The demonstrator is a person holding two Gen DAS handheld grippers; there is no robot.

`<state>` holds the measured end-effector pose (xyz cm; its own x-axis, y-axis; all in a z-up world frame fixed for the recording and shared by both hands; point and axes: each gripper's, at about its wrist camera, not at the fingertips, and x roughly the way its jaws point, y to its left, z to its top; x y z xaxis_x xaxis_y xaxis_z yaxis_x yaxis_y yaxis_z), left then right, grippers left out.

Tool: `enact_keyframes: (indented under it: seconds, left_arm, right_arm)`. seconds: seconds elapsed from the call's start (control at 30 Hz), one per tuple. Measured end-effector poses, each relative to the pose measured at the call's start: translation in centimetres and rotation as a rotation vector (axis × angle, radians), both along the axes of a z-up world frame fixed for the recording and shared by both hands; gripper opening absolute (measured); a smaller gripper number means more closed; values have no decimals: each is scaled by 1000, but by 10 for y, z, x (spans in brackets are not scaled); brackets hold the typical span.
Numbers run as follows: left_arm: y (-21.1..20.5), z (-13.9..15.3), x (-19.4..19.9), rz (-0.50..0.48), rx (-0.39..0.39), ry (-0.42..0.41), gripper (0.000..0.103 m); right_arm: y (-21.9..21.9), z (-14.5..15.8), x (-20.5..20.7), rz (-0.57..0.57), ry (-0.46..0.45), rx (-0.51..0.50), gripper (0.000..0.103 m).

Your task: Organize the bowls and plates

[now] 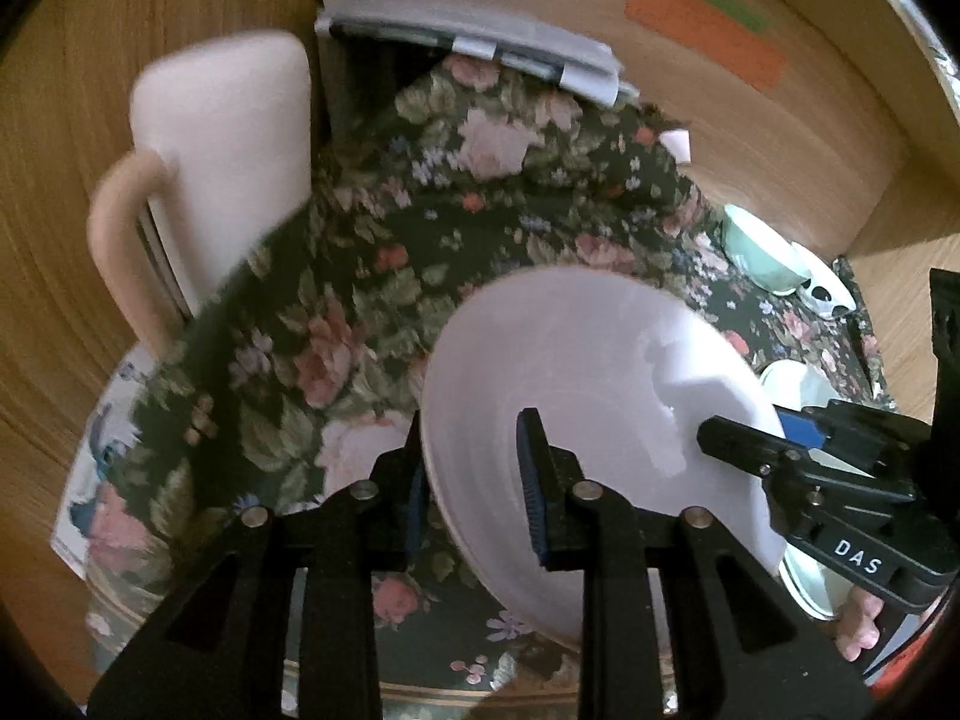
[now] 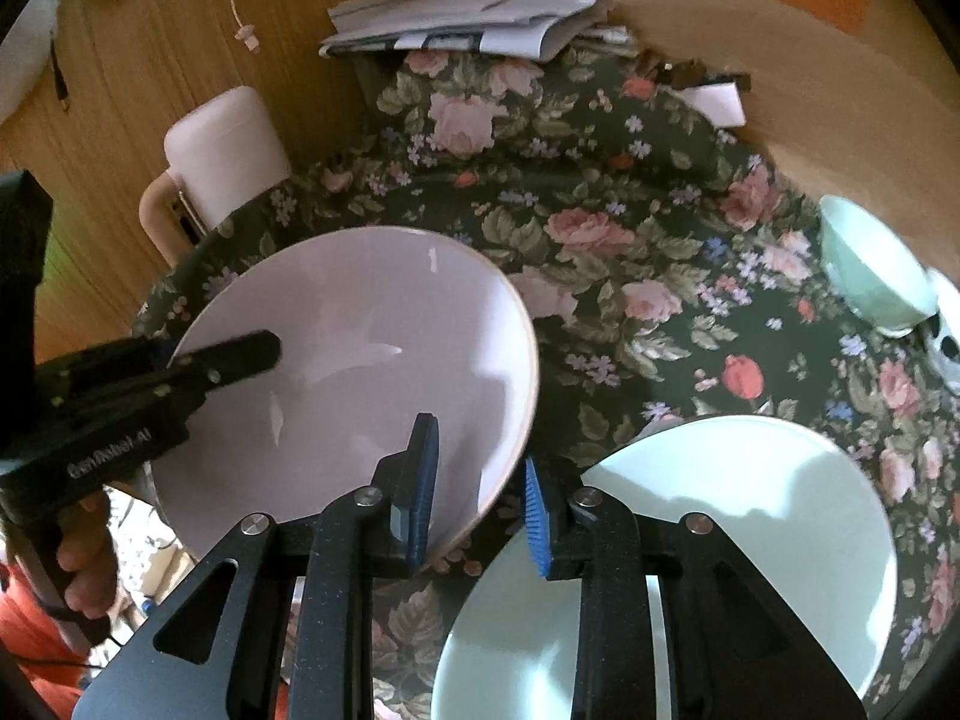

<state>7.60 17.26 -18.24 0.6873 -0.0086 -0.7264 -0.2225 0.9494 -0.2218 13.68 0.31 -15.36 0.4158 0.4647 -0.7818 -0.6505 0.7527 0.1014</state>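
Observation:
A pale pink plate [image 1: 576,384] is lifted and tilted above the floral tablecloth [image 1: 372,252]. My left gripper [image 1: 474,480] straddles its left rim, jaws wide, pads not visibly pressing. My right gripper [image 1: 750,438] holds the opposite rim. In the right wrist view the pink plate [image 2: 360,372] sits between my right gripper's [image 2: 480,498] blue pads, a gap showing on each side; my left gripper [image 2: 240,354] reaches over its left rim. A mint green plate [image 2: 720,540] lies flat at lower right. A mint bowl [image 2: 870,276] stands far right.
A pink chair back [image 1: 222,156] stands at the table's left edge. Folded papers [image 2: 468,18] lie at the far edge. A black-and-white patterned dish [image 2: 948,336] sits beside the mint bowl. Wood floor surrounds the round table.

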Motion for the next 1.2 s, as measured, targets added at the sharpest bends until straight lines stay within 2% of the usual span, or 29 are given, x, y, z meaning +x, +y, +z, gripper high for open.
enact_keyframes:
  seconds: [0.03, 0.1, 0.3, 0.37, 0.53, 0.63, 0.77, 0.83, 0.9, 1.03, 1.2]
  left_arm:
    - [1, 4, -2, -3, -3, -12, 40]
    - [1, 12, -4, 6, 4, -29, 47]
    - [-6, 39, -7, 13, 44, -87, 62]
    - [-13, 48, -8, 0, 61, -104, 67]
    - [-43, 74, -5, -51, 104, -164, 79]
    - [-64, 91, 2, -84, 124, -201, 83]
    - [-92, 108, 16, -120, 144, -235, 87]
    - [-106, 116, 24, -128, 152, -255, 94]
    - [-118, 123, 33, -124, 163, -268, 97]
    - [-144, 131, 61, -161, 180, -252, 97]
    - [-167, 131, 103, -191, 175, -210, 97]
  right_arm:
    - [-1, 1, -1, -1, -12, -4, 27]
    - [-4, 3, -2, -6, -16, 5, 30]
    - [-27, 17, -1, -45, -43, 54, 32]
    - [-38, 25, -1, -63, -62, 75, 38]
    - [-73, 51, 0, -125, -146, 119, 41]
    - [-93, 64, 3, -165, -190, 129, 46]
    - [-126, 83, 9, -216, -243, 150, 47]
    - [-139, 88, 9, -233, -272, 151, 47]
    - [-152, 92, 11, -254, -297, 155, 50]
    - [-173, 96, 17, -296, -348, 153, 53]
    - [-187, 94, 38, -338, -366, 131, 53]
